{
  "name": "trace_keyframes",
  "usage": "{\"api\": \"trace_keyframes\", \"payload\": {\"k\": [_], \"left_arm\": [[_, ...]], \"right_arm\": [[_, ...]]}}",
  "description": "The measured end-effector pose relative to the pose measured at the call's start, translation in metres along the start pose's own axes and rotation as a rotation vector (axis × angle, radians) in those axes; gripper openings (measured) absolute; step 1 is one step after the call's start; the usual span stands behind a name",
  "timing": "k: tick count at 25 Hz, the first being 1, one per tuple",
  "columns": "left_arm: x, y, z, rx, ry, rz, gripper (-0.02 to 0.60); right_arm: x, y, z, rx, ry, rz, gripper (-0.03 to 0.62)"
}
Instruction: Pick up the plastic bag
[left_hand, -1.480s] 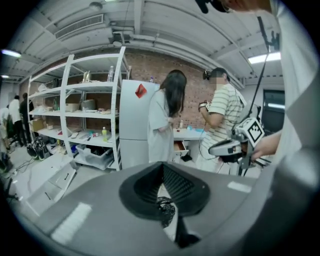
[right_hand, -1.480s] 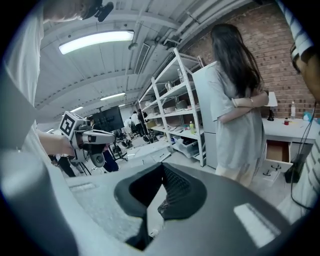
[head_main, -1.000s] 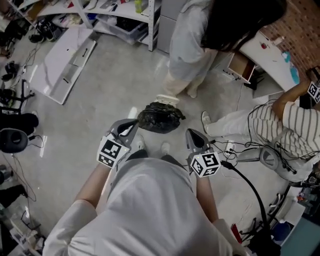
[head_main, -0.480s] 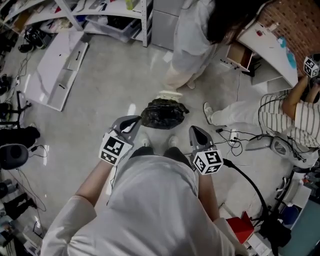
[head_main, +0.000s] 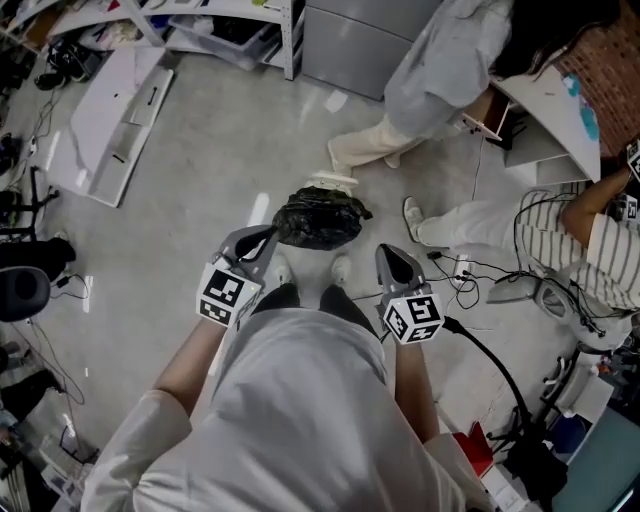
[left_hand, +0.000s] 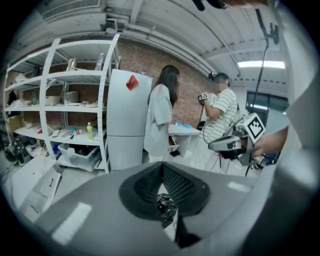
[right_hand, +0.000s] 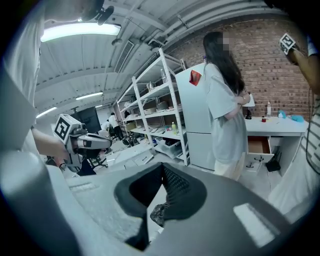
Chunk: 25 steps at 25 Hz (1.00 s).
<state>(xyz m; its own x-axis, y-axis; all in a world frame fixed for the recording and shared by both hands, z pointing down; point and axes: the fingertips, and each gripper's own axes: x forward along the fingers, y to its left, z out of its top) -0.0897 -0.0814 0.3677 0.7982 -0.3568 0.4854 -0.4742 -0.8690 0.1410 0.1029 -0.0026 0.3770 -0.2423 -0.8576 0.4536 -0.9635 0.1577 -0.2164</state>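
Note:
A crumpled black plastic bag (head_main: 318, 218) lies on the grey concrete floor just ahead of my feet. My left gripper (head_main: 266, 237) hovers to the bag's left, its tips close to the bag's edge, jaws shut and empty. To the bag's lower right hangs my right gripper (head_main: 385, 254), also shut and empty. The left gripper view shows the bag (left_hand: 165, 208) below the closed left gripper (left_hand: 161, 167). In the right gripper view a piece of the bag (right_hand: 158, 214) peeks out under the closed right gripper (right_hand: 162, 167).
A person in pale clothes (head_main: 440, 70) stands just beyond the bag. A seated person in a striped shirt (head_main: 590, 250) is at the right, with cables (head_main: 470, 280) on the floor. A white panel (head_main: 110, 120) lies at the left; shelves and a fridge (left_hand: 127, 120) stand behind.
Both grippers have sunk a little toward the floor, still shut. The standing person has stepped to the right, away from the bag. The bag has not moved.

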Motion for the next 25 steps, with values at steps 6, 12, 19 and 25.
{"api": "trace_keyframes", "payload": {"k": [6, 12, 19, 25], "left_arm": [[0.024, -0.004, -0.010, -0.021, 0.012, 0.022, 0.003], [0.045, -0.011, -0.021, 0.008, 0.053, 0.019, 0.003], [0.073, -0.005, -0.040, -0.002, 0.085, 0.033, 0.003], [0.092, 0.005, -0.062, -0.013, 0.110, 0.048, 0.003]], "right_arm": [[0.010, -0.020, -0.014, -0.010, 0.040, 0.032, 0.002], [0.018, -0.033, -0.035, -0.011, 0.092, 0.062, 0.002], [0.036, -0.051, -0.056, -0.011, 0.137, 0.077, 0.002], [0.057, -0.060, -0.077, -0.013, 0.163, 0.093, 0.002]]}}
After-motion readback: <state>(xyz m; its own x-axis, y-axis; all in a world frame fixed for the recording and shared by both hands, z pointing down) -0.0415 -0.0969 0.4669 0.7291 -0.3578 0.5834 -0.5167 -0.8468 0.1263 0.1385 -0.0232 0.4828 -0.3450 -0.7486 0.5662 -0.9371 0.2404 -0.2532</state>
